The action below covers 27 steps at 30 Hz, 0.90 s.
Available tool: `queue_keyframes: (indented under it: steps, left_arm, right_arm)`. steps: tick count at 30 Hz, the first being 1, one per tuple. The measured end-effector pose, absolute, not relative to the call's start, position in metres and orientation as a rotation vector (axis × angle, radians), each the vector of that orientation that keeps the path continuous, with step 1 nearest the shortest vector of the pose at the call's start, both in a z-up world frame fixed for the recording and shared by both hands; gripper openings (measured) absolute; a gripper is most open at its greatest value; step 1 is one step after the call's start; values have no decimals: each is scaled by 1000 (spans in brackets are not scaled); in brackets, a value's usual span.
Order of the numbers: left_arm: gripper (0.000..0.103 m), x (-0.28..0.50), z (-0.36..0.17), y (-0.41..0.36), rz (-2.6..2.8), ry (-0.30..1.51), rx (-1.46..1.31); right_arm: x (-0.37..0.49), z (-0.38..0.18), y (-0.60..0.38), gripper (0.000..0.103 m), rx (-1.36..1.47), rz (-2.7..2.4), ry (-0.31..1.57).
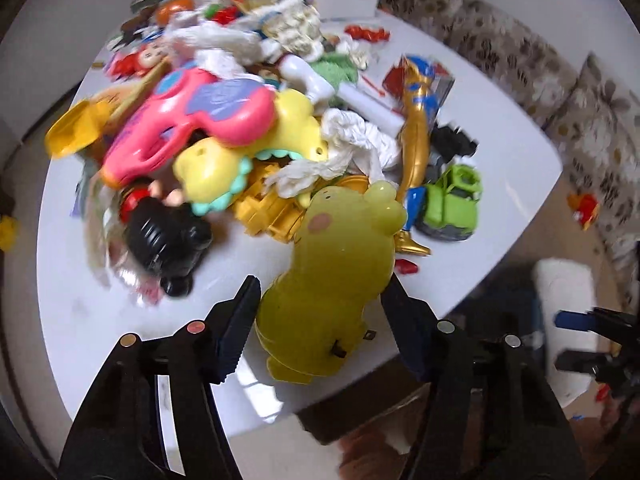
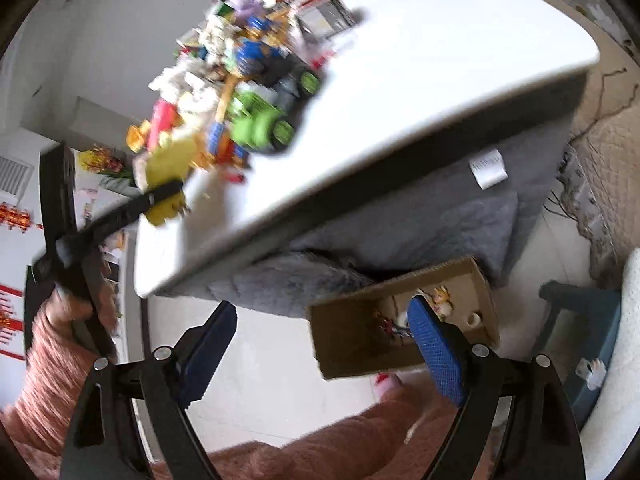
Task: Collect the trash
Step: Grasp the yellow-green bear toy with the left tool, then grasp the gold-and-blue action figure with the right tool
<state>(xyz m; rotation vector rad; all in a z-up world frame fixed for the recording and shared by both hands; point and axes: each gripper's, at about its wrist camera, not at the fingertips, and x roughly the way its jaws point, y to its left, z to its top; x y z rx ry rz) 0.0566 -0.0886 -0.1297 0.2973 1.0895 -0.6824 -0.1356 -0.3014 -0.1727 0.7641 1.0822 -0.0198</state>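
1. Yellow-green toy (image 1: 332, 280), a hard plastic animal figure, sits between my left gripper (image 1: 320, 320) fingers, over the near edge of the white table (image 1: 480, 92). Right wrist view shows the same toy (image 2: 168, 168) with a black finger across it.
2. Left claw: narrowed onto the toy, both pads look to be against its sides, so I read it as gripped. Right gripper (image 2: 320, 344) is wide, nothing between its fingers.
3. Handling, my guess: light, hollow, rigid, glossy shell. Likely slippery on the rounded belly. Best hold is across the narrower mid-body with the ribbed pads flat, not on the head bumps.
4. Small tab or wheel parts at its lower end (image 1: 352, 344) could snag; keep pads off them.
5. Cardboard box (image 2: 400, 320) stands on the floor below the table edge, open, a few small bits inside. Probable drop target, but that is my judgement.
6. Beyond the toy: pile of toys (image 1: 208, 128), crumpled white tissue (image 1: 360, 140), green toy truck (image 1: 452, 204), gold figure (image 1: 416, 136).
7. Hard to make out: both views are motion-blurred. Far end of the pile is mush. Box contents are partly behind my right finger. Can't confirm how firmly the right-hand pad of the left claw seats on the toy.
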Motion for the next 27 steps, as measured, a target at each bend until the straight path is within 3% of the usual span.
queue_keyframes:
  steps: [10,16,17,19,20,27]
  left_arm:
    - [60,27,-100,-28,-626,1048,107]
    - [59,8,-113,12,-552,1095,46]
    - [59,5,-115,19,-542,1102,38]
    - [58,-2,-120,31,-520,1115,20]
    - [57,-4,-120,35,-514,1118,14]
    - [52,-7,-127,51,-488,1125,-15]
  right_arm:
    - [-17,-105,-312,82,669,4,942]
    - [75,-115,-329,80,667,-105,990]
    - [83,-120,-330,77,644,-138,1016]
    - [95,-132,-329,53,609,-169,1062]
    - [99,-139,-328,33,610,-174,1087]
    - [91,-117,-333,33,687,-145,1026]
